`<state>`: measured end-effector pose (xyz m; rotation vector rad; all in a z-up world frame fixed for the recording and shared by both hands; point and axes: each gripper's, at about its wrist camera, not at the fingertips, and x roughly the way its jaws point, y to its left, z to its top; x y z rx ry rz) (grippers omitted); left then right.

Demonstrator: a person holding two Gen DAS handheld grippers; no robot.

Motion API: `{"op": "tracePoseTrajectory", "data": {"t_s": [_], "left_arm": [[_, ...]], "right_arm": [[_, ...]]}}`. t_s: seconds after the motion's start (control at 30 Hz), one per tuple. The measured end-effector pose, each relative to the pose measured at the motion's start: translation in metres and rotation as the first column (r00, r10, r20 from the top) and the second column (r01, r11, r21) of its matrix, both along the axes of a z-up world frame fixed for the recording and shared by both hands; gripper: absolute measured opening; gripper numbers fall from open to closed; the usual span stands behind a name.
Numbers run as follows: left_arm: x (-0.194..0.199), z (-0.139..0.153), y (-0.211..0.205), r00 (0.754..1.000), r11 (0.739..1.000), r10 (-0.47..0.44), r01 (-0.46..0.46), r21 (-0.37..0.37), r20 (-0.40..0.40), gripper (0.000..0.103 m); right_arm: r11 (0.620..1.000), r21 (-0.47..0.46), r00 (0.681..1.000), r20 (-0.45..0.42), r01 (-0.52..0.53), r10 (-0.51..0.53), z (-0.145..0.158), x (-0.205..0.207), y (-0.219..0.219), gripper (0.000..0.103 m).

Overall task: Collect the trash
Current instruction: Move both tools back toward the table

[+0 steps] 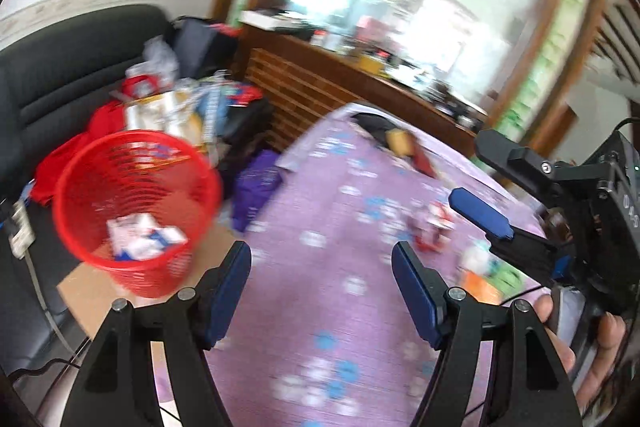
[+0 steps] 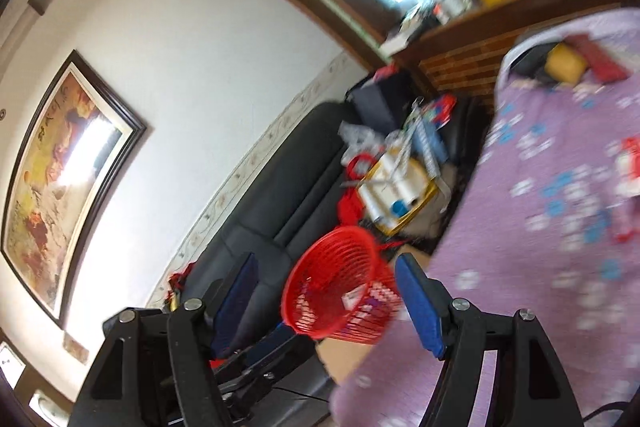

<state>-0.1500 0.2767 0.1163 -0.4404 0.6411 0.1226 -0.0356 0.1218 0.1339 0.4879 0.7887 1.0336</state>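
A red mesh basket (image 1: 132, 211) stands left of the bed on a cardboard sheet, with white and blue packets (image 1: 144, 237) inside. My left gripper (image 1: 322, 287) hovers open and empty above the bed's purple cover (image 1: 320, 211), to the right of the basket. My right gripper (image 1: 468, 167) comes in from the right, open, with a hand (image 1: 600, 347) behind it. In the right wrist view the right gripper (image 2: 328, 299) is open and empty, and the basket (image 2: 340, 287) shows between its fingers. A red and white wrapper (image 1: 434, 227) and a green and orange packet (image 1: 492, 275) lie on the cover.
A black sofa (image 1: 60, 75) behind the basket holds a heap of bags, boxes and red cloth (image 1: 172, 107). A wooden slatted headboard (image 1: 296, 95) and a cluttered shelf (image 1: 380, 59) stand at the bed's far end. A framed picture (image 2: 68, 179) hangs on the wall.
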Motion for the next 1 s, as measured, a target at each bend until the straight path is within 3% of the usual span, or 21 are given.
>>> {"op": "tracePoseTrajectory", "data": {"t_s": [0.2,0.53,0.83,1.0], "left_arm": [[0.013,0.01,-0.073,0.99,0.99,-0.14,0.14,0.004,0.016,0.074],[0.035,0.013,-0.168,0.957,0.955,-0.291,0.291,0.049,-0.013,0.074],[0.05,0.009,-0.207,0.939,0.935,-0.341,0.343,0.091,-0.043,0.074],[0.067,-0.003,-0.218,0.935,0.928,-0.346,0.354,0.114,-0.08,0.074]], "right_arm": [[0.988,-0.023,0.984,0.09,0.154,-0.151,0.018,-0.014,-0.104,0.077],[0.929,-0.031,0.927,0.09,0.369,-0.365,0.017,-0.014,-0.236,0.077],[0.855,-0.119,0.862,0.124,0.504,-0.491,-0.007,0.019,-0.3,0.077],[0.839,-0.146,0.851,0.115,0.525,-0.512,-0.038,0.038,-0.313,0.077]]}}
